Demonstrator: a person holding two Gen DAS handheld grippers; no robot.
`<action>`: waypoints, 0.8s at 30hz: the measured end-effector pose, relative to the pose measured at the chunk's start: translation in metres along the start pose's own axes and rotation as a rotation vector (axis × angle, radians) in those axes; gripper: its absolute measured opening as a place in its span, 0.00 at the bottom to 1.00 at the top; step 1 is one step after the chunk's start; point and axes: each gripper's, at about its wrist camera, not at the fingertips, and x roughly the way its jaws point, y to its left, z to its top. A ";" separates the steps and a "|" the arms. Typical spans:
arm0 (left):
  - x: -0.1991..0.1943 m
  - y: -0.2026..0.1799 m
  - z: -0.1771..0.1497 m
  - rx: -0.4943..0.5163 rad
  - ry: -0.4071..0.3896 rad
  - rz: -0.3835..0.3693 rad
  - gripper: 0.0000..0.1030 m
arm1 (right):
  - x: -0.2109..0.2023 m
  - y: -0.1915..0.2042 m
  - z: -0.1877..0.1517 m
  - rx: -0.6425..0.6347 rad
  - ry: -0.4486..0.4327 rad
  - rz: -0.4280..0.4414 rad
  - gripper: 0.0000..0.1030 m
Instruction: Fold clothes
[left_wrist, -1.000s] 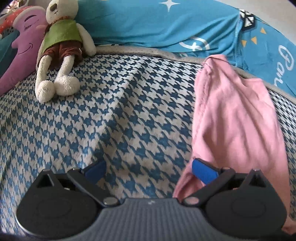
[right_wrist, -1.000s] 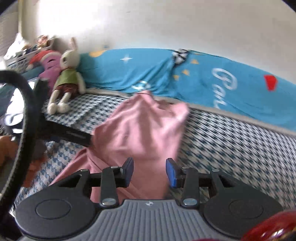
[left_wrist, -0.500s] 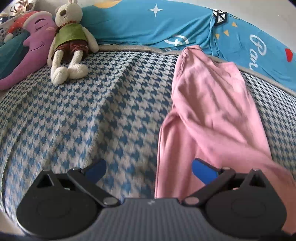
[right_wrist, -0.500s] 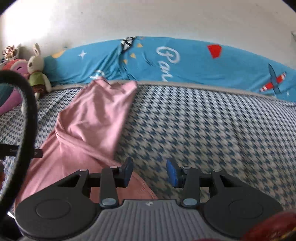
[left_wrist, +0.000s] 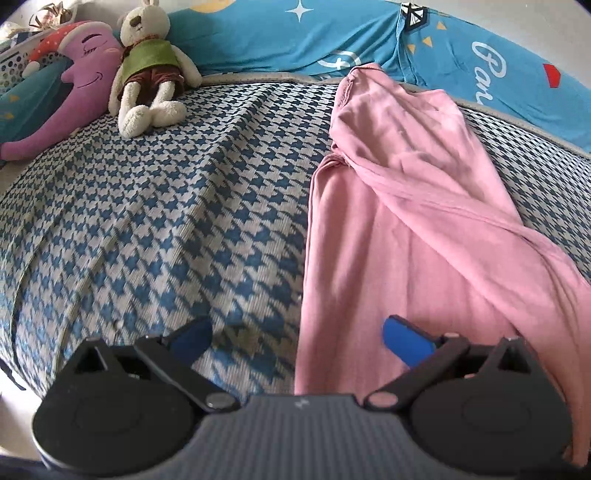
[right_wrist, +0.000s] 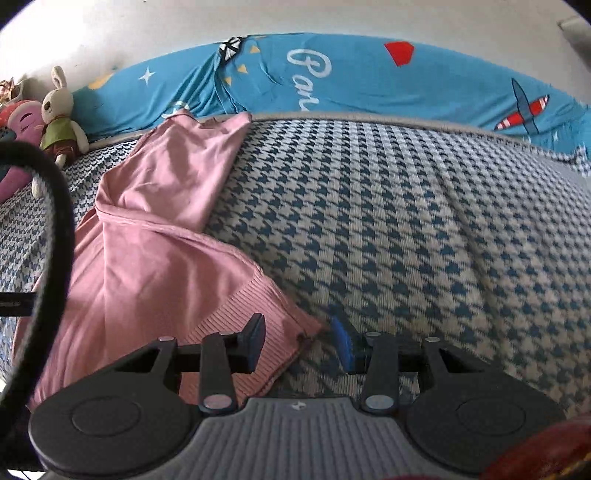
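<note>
Left wrist view
Left claw (left_wrist: 297, 341): at the bottom of the frame, jaws spread wide, nothing pinched between them.
Blue pads (left_wrist: 404, 345): the right one lies over pink cloth; the left one is over the checked cover.
Pink garment (left_wrist: 399, 206): a long piece lying on the bed, running from the upper middle of the frame down to the lower right; its left edge passes between the jaws, and whether either pad touches it cannot be told.
Bed cover (left_wrist: 166, 206): blue-and-white houndstooth, filling the centre and left.
Stuffed rabbit (left_wrist: 149, 70): upper left, in a green vest, lying on the cover.
Purple pillow (left_wrist: 70, 107): far left, beside the rabbit.
Blue blanket (left_wrist: 314, 37): printed, along the top edge.

Right wrist view
Right claw (right_wrist: 299, 341): bottom centre, jaws partly apart, gripping nothing.
Pink garment (right_wrist: 155, 229): left half of the frame; its ribbed corner sits between the jaws, near the left pad.
Bed cover (right_wrist: 424, 229): centre and right.
Blue blanket (right_wrist: 369, 81): across the top, below a white wall (right_wrist: 184, 29).
Stuffed rabbit (right_wrist: 59, 118): far left.
</note>
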 end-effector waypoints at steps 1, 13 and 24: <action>-0.001 0.000 -0.002 -0.005 -0.003 0.000 1.00 | 0.002 -0.001 -0.002 0.008 0.002 0.002 0.39; -0.010 0.008 -0.017 -0.030 -0.016 0.012 1.00 | 0.009 0.008 -0.008 -0.009 -0.062 0.017 0.09; -0.016 0.036 -0.020 -0.153 -0.016 0.069 1.00 | -0.039 0.032 -0.006 -0.004 -0.166 0.312 0.08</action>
